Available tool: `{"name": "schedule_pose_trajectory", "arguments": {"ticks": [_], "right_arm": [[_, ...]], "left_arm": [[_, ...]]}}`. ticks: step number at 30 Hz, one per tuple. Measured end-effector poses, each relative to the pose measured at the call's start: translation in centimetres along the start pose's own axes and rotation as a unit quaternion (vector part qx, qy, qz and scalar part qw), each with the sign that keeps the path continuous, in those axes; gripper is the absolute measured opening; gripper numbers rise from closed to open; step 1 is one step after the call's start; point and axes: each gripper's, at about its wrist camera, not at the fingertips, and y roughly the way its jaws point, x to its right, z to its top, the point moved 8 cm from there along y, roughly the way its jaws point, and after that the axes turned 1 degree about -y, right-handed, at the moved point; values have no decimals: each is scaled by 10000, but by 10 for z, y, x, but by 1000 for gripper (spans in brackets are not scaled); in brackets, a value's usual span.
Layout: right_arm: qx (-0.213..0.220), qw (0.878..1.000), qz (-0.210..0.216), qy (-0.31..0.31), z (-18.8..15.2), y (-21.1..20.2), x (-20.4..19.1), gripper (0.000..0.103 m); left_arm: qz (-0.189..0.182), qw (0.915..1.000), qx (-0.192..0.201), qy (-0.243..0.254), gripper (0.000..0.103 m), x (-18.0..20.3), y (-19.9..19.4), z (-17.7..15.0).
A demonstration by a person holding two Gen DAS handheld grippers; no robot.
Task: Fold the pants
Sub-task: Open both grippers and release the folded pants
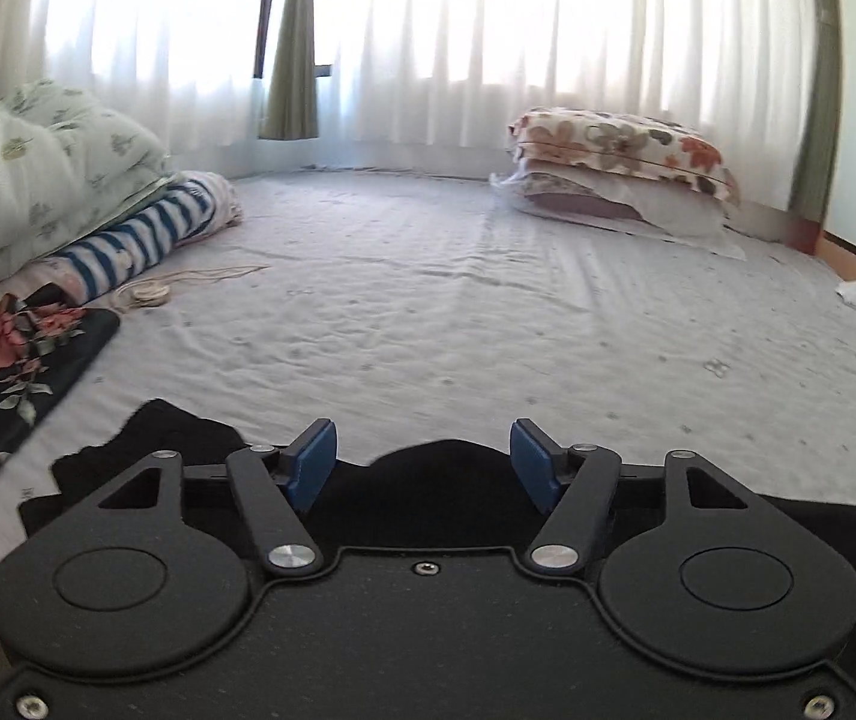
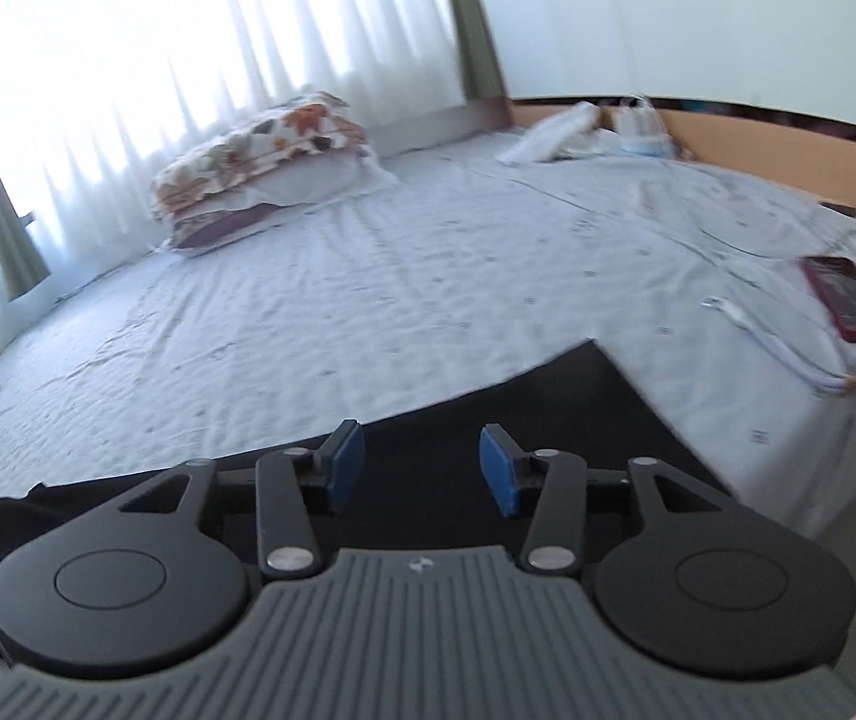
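Black pants (image 1: 434, 480) lie flat on the pale bedsheet (image 1: 428, 312) at the near edge of the bed. In the left wrist view they show as a dark hump under and between the blue pads, with a ragged end to the left. My left gripper (image 1: 423, 465) is open and empty, just above the pants. In the right wrist view the pants (image 2: 554, 396) stretch left to right, with a square corner at the far right. My right gripper (image 2: 422, 468) is open and empty, low over the pants near that corner.
A quilt (image 1: 26, 174), a striped cloth (image 1: 140, 234) and a dark floral garment (image 1: 14, 372) lie at the left. Stacked floral pillows (image 1: 620, 168) lie at the far side by the curtains. A red phone (image 2: 851, 300) with a white cable (image 2: 788, 360) lies at the right.
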Motion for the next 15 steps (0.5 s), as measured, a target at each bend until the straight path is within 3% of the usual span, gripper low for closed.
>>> {"name": "schedule_pose_trajectory", "arguments": {"ticks": [3, 7, 15], "right_arm": [[188, 9995, 191, -163, -20, 17, -36, 66], [412, 9978, 289, -425, -52, 42, -81, 68], [315, 9953, 430, -804, -98, 87, -151, 68]], "left_arm": [[-160, 9997, -99, 143, 64, 44, 9, -31], [-67, 9996, -173, 188, 64, 79, 24, -66], [430, 9975, -454, 332, 62, 80, 54, -113]]}}
